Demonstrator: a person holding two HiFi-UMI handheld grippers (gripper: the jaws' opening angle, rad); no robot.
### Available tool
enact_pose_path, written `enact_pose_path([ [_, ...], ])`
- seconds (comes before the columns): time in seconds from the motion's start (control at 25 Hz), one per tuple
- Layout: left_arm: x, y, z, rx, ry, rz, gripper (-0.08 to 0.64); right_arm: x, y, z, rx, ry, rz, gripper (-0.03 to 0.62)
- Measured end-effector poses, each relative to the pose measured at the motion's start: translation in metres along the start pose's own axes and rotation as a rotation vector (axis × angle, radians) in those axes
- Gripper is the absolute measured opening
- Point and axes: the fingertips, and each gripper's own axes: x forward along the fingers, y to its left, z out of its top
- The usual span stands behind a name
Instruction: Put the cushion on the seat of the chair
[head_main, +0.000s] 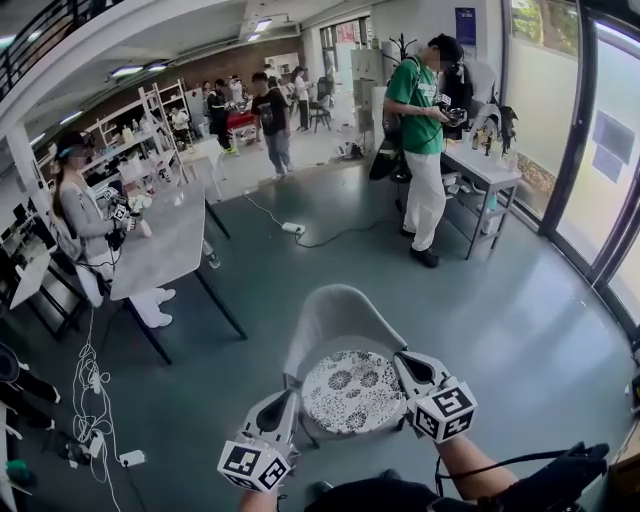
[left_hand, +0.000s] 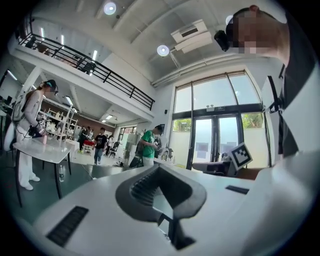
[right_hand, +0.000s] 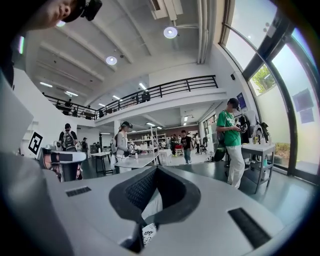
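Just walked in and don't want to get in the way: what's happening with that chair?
A person's left gripper and right gripper are both shut on opposite edges of a round white cushion with a dark floral pattern, holding it over the seat of a pale grey chair. Whether it rests there cannot be told.

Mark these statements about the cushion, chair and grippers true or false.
1. The cushion is round, with a dark pattern on white. True.
2. The right gripper is open, clear of the cushion. False: it is shut on the cushion's right edge.
3. The chair is black. False: it is pale grey.
4. The left gripper is at the cushion's left edge. True.
5. A person in a green shirt sits on the chair. False: that person stands well beyond it.
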Motion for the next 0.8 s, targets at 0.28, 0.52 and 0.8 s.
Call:
enact_pose_path([
  [0.28, -0.001, -0.005, 0.004, 0.008, -0.035, 0.027, 0.008, -0.003, -0.005, 0.007, 0.006, -0.020, 0.024, 0.011],
  [0.52, -0.005, -0.004, 0.009, 0.003, -0.044, 0.032, 0.008, -0.005, -0.003, 0.012, 0.012, -0.026, 0.030, 0.011],
  [0.8, -0.008, 0.003, 0.015, -0.002, -0.067, 0.088, 0.008, -0.002, -0.004, 0.013, 0.009, -0.026, 0.037, 0.011],
])
